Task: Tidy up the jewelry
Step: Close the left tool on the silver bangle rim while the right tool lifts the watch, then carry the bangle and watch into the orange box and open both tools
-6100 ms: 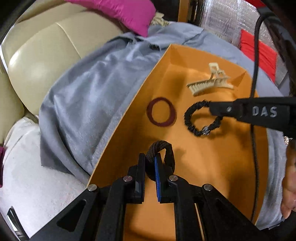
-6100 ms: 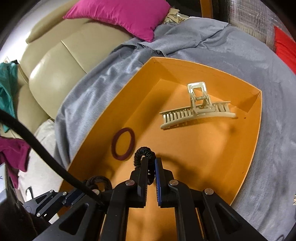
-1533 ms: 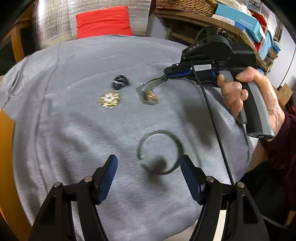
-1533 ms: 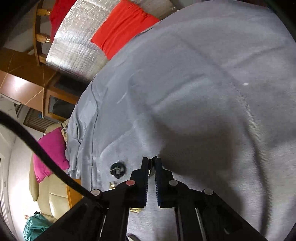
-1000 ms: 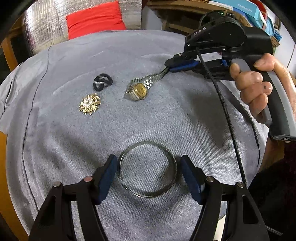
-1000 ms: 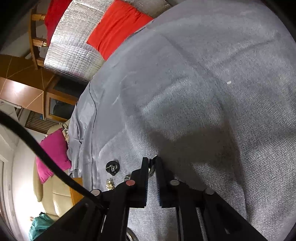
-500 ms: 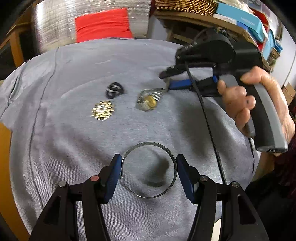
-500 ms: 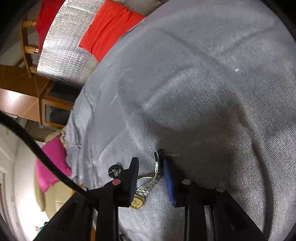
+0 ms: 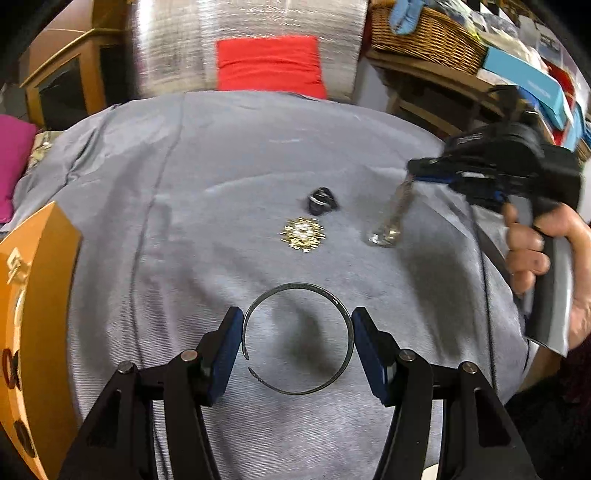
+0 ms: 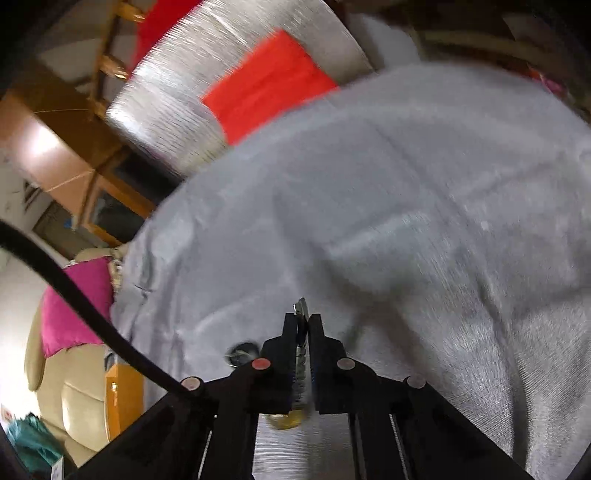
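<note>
My left gripper (image 9: 297,326) is closed onto a thin silver bangle (image 9: 298,339), its blue pads touching both sides of the ring above the grey cloth (image 9: 184,221). My right gripper (image 10: 302,321) is shut on the strap of a metal wristwatch (image 10: 301,360); in the left wrist view the watch (image 9: 391,218) hangs from it at the right. A gold pearl brooch (image 9: 303,239) and a small black ring-like piece (image 9: 322,200) lie on the cloth between the two grippers.
The orange box (image 9: 33,295) stands at the left edge with a cream hair clip and dark rings inside. A red cushion (image 9: 269,66) and foil panel are behind the cloth. A wicker basket (image 9: 424,33) and boxes sit on a shelf at the right.
The left jaws have closed in onto the bangle and lifted it slightly. The right gripper has shut on the watch strap and raised the watch off the cloth.
</note>
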`<state>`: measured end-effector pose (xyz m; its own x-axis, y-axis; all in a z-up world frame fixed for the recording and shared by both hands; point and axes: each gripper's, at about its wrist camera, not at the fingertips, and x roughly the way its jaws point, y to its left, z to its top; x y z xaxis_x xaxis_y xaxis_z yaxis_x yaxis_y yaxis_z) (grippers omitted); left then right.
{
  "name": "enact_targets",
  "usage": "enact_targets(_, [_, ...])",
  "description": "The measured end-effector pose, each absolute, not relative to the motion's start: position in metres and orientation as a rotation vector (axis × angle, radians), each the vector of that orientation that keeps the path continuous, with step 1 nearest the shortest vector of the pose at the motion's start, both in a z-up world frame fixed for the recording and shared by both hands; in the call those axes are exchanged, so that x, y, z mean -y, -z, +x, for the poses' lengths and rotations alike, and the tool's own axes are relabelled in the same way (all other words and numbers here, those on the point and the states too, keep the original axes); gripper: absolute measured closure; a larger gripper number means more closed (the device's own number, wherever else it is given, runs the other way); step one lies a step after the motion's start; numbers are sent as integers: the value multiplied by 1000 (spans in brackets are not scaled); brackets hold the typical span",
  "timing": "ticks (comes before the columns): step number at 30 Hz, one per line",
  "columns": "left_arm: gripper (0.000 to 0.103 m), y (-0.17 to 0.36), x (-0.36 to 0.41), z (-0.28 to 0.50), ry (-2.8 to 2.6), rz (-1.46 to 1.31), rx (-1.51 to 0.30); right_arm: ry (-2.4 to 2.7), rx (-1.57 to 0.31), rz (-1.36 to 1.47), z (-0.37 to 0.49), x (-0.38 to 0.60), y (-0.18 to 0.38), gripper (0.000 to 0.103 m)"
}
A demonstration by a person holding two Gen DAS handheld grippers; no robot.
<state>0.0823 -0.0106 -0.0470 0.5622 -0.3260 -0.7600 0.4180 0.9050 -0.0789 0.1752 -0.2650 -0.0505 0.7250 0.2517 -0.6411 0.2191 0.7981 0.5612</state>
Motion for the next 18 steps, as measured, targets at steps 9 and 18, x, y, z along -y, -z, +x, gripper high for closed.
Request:
enact_targets(9, [41, 42, 0, 75, 396, 111, -847, -86, -637, 568, 146, 243, 16, 97])
enact_targets(18, [41, 32, -14, 67, 367, 61, -788, -104, -594, 511, 122, 226, 8, 97])
